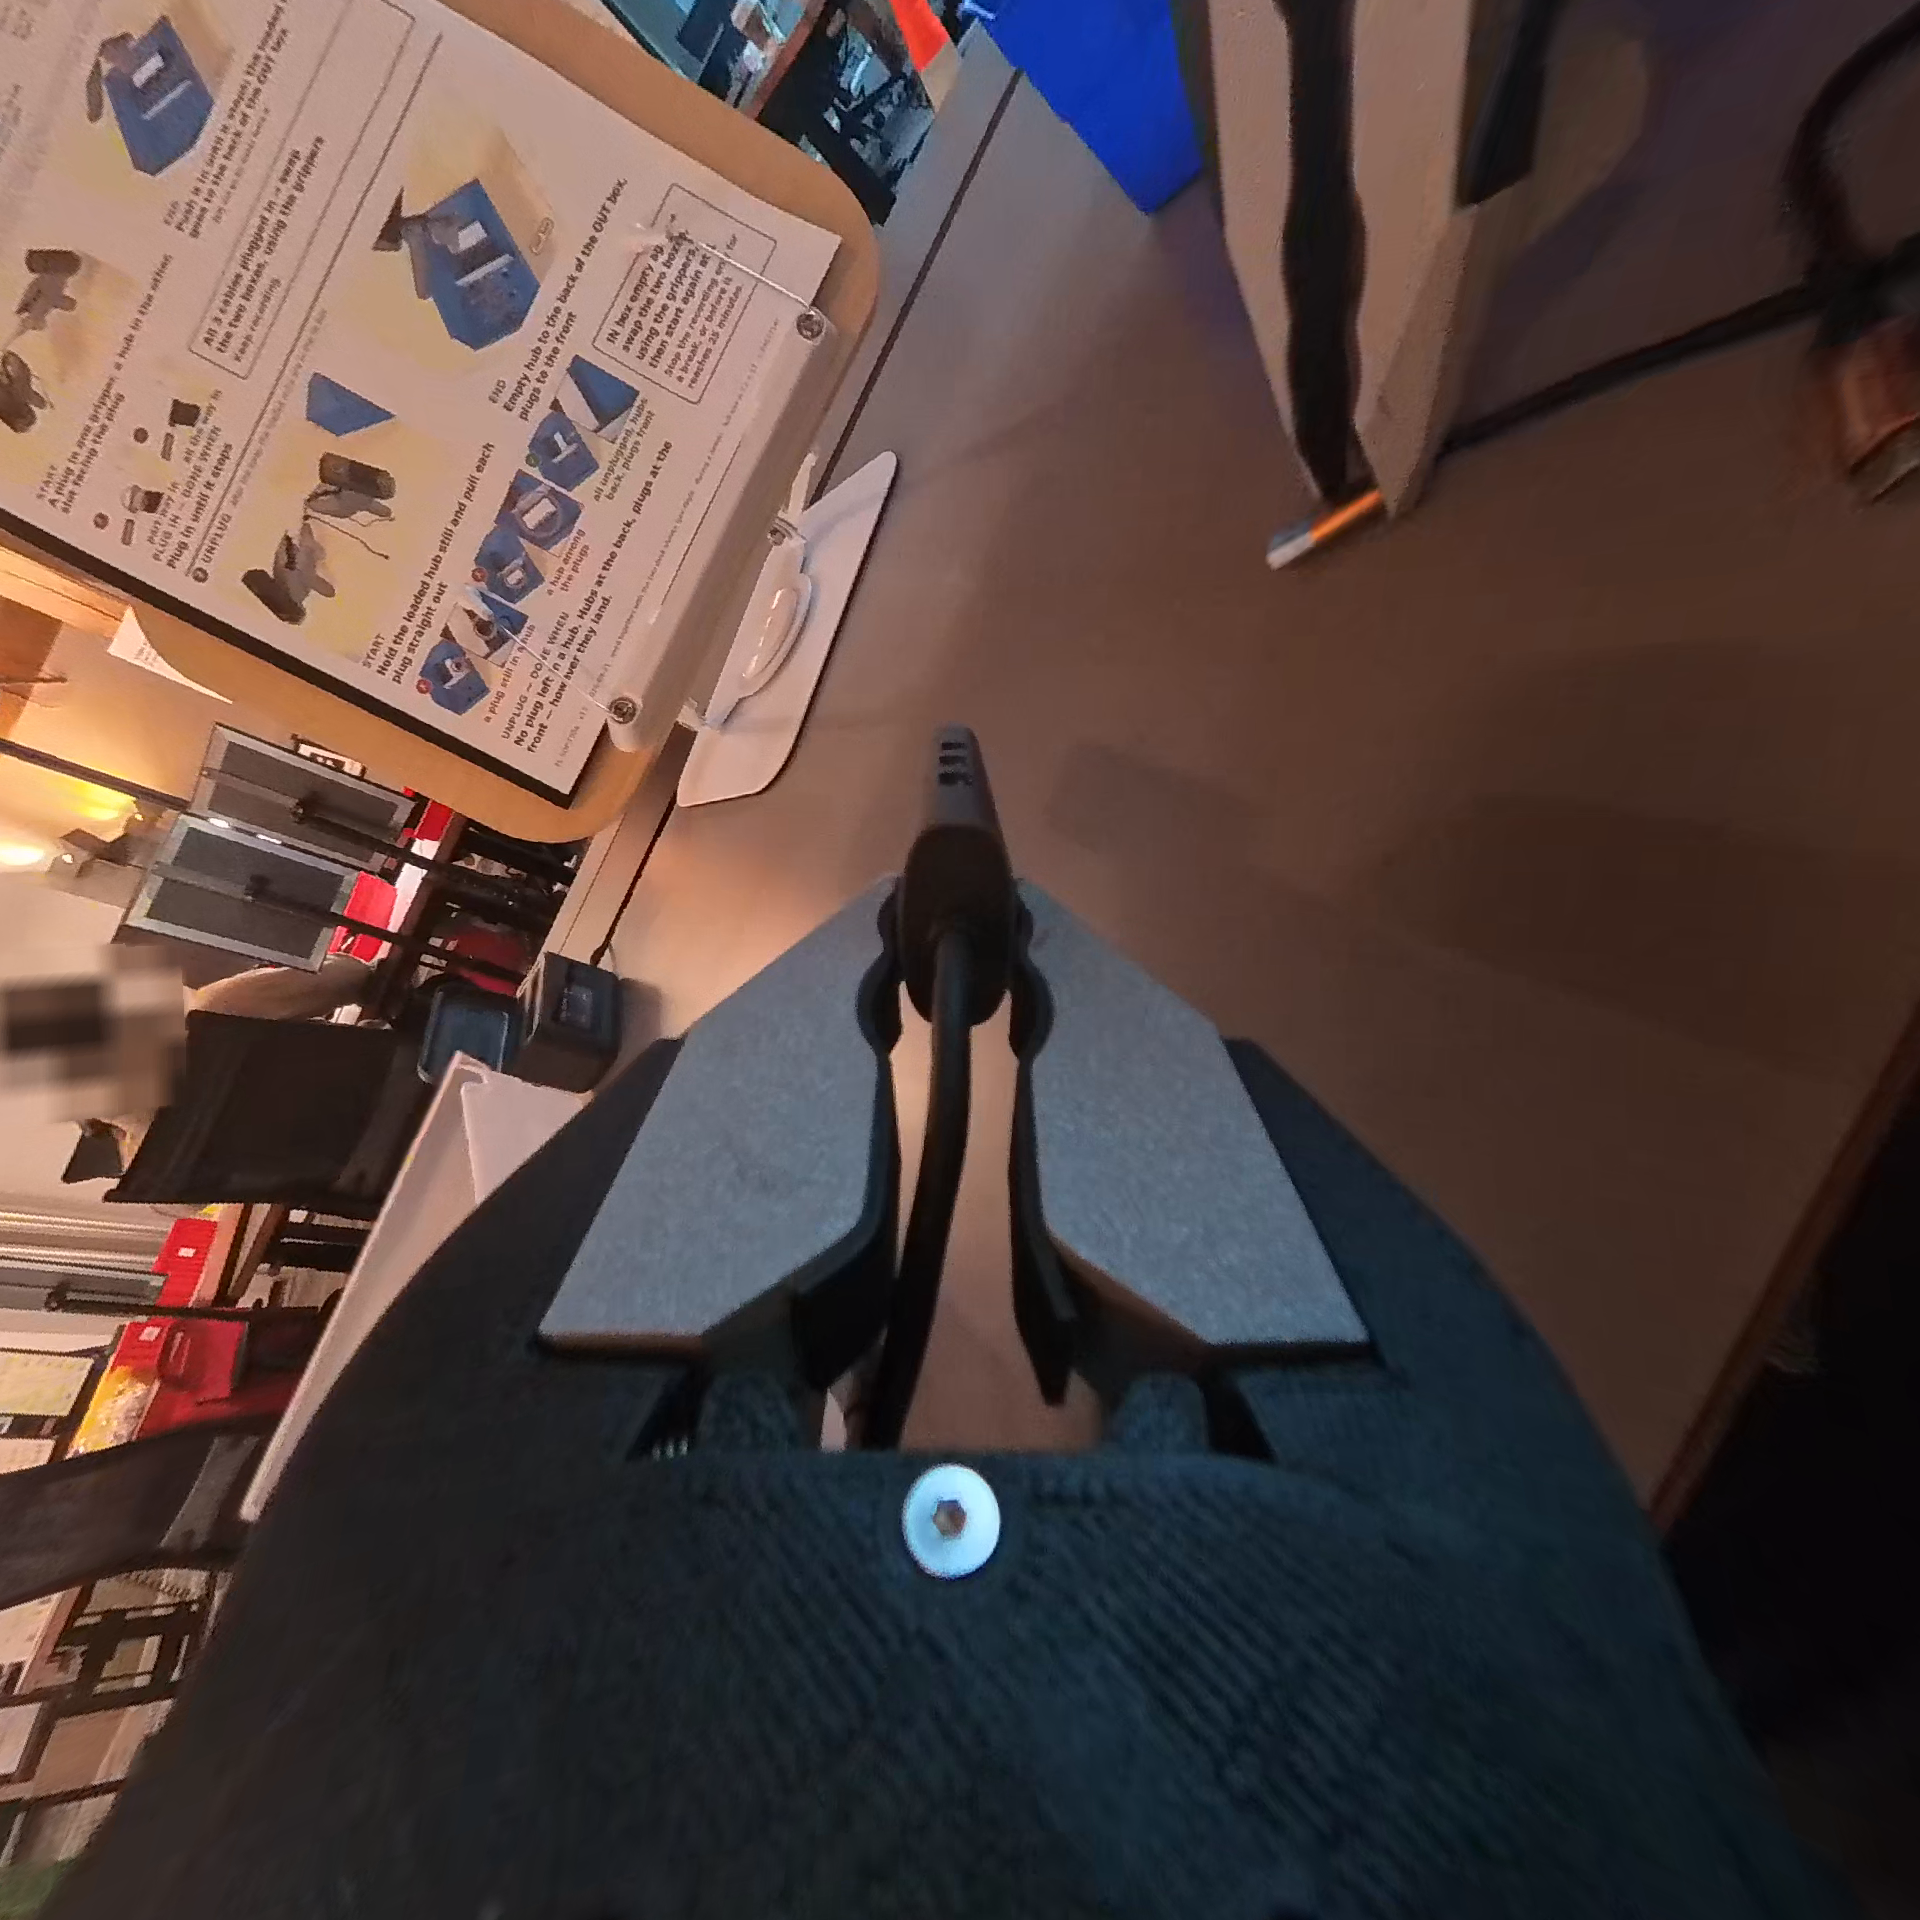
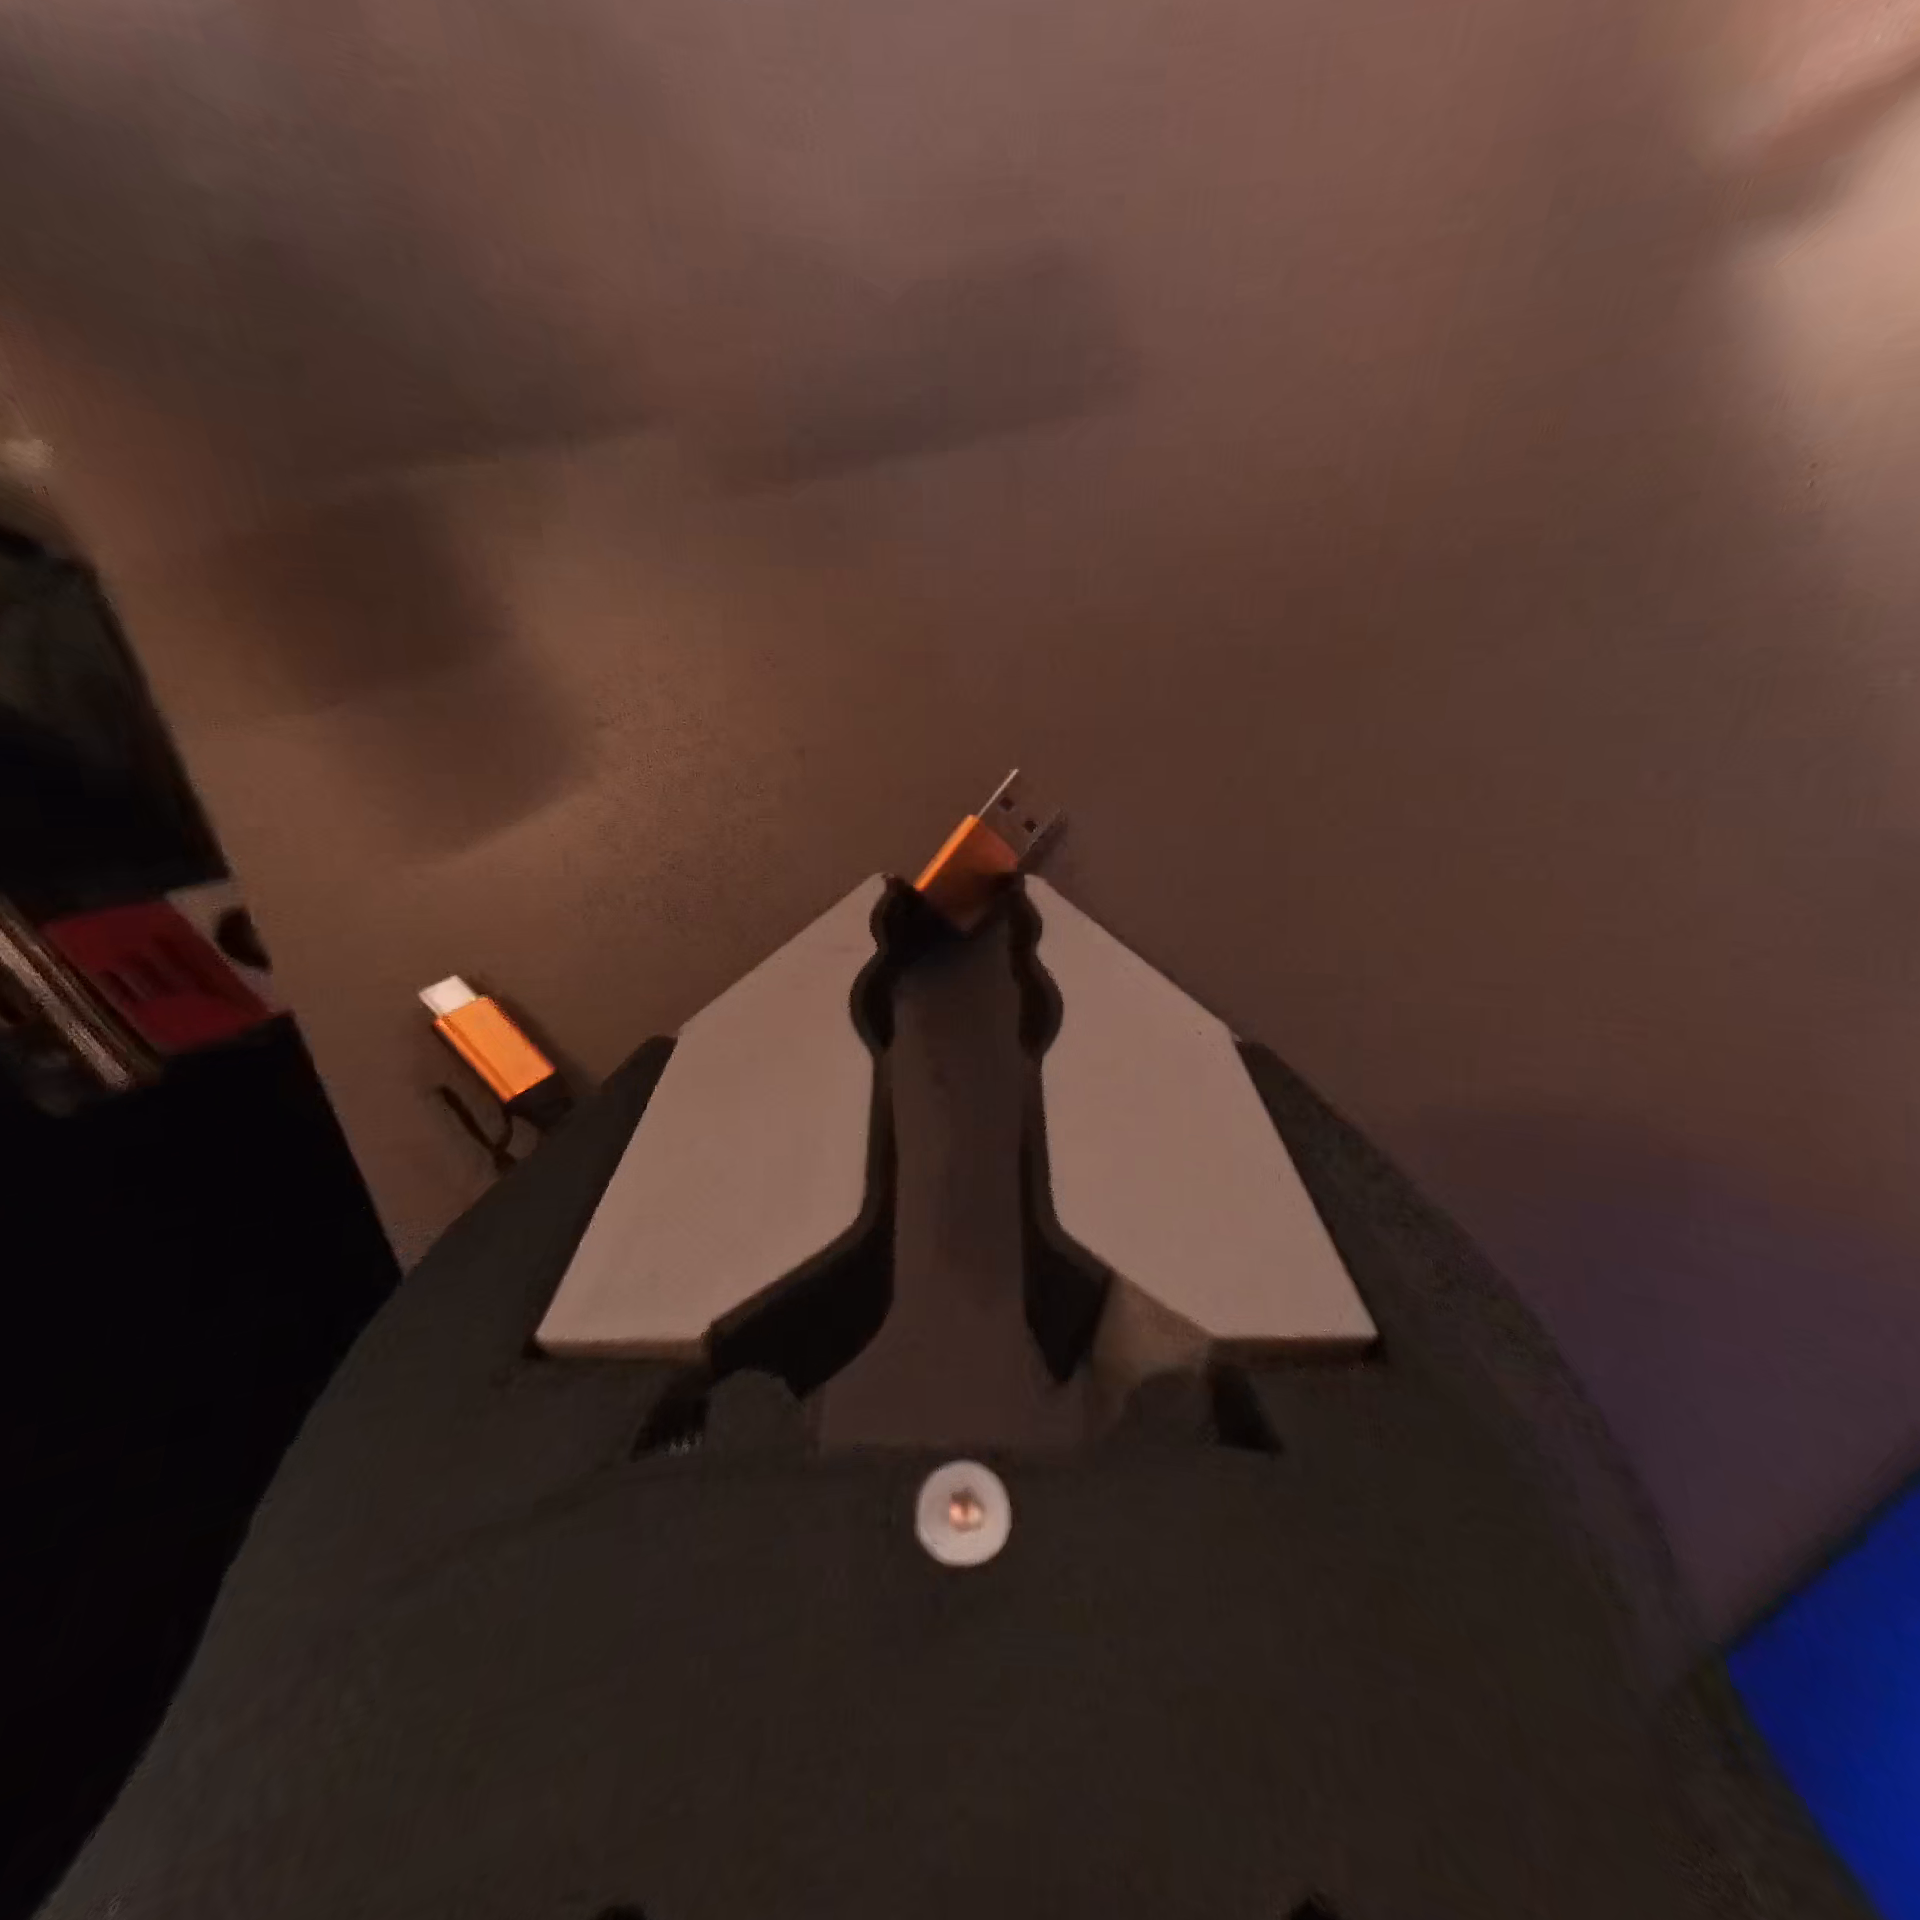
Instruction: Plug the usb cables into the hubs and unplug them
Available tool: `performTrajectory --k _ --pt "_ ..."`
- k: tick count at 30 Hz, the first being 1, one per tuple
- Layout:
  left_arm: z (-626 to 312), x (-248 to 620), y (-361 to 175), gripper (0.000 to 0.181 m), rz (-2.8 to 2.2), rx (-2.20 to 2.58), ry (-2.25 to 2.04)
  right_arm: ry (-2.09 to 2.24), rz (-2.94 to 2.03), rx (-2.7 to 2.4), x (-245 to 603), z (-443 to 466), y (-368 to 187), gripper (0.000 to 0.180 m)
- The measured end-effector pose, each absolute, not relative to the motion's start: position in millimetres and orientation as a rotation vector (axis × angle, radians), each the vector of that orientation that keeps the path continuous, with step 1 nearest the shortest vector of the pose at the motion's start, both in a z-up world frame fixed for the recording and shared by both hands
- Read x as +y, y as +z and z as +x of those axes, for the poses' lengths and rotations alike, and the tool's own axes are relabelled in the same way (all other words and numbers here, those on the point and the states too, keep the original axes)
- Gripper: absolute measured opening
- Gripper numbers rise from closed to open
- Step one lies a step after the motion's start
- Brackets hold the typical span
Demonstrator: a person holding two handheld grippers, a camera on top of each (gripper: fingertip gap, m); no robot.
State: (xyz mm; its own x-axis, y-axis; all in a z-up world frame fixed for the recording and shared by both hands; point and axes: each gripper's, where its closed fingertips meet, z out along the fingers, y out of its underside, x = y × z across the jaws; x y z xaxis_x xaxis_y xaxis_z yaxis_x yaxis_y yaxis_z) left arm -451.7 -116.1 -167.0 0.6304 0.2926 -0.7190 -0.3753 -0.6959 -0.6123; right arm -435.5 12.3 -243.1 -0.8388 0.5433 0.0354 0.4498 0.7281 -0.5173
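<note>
Left gripper (image 1: 956, 914) clamped on black hub (image 1: 961, 831), narrow end with slots pointing away; hub's black cable (image 1: 930, 1143) trails back between fingers. Right gripper (image 2: 961, 904) pinched tight on orange USB plug (image 2: 982, 847), metal tip skewed up and right.

Only right view: second orange plug (image 2: 488, 1044) on brown table (image 2: 1351, 623), left of and nearer than held plug; blue box corner (image 2: 1829, 1704) lower right.

Only left view: instruction sheet (image 1: 395, 343) on stand, beyond and left of hub; other gripper (image 1: 1340, 312), far right of hub, plug (image 1: 1325, 530) at its tip.
</note>
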Motion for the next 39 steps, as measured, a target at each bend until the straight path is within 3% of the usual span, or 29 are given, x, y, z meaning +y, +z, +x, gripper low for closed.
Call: performTrajectory --k 4,7,10,21,24,27,33,39 --pt "-449.7 -118.2 -161.0 0.013 -2.056 0.064 1.095 0.888 -0.244 -2.576 -11.9 -425.6 -203.0 0.012" --pt "-450.1 -118.4 -160.8 0.013 -2.053 0.061 1.090 0.798 -0.117 -2.472 -6.6 -421.9 -195.2 0.011" --pt "-451.6 -117.4 -166.1 0.013 -2.067 0.071 1.103 0.699 -0.270 -2.580 0.8 -423.9 -212.5 0.028" --pt "-463.6 -122.9 -167.3 0.013 -2.002 0.245 1.567 0.766 -0.970 -2.738 15.6 -425.0 -233.3 0.024" --pt "-466.4 -122.5 -172.4 0.013 -1.997 0.262 1.620 0.687 -0.992 -2.745 17.5 -424.8 -243.0 0.038" --pt "-468.7 -121.0 -180.1 0.014 -2.010 0.263 1.611 0.704 -1.017 -2.731 14.6 -429.3 -246.5 0.039" --pt "-467.4 -116.6 -184.2 0.013 -1.994 0.259 1.584 0.782 -0.861 -2.664 -1.4 -444.1 -245.4 0.009" --pt "-461.9 -111.1 -184.7 0.012 -1.989 0.357 1.652 0.962 -0.559 -2.616 -31.7 -428.2 -210.3 0.007"
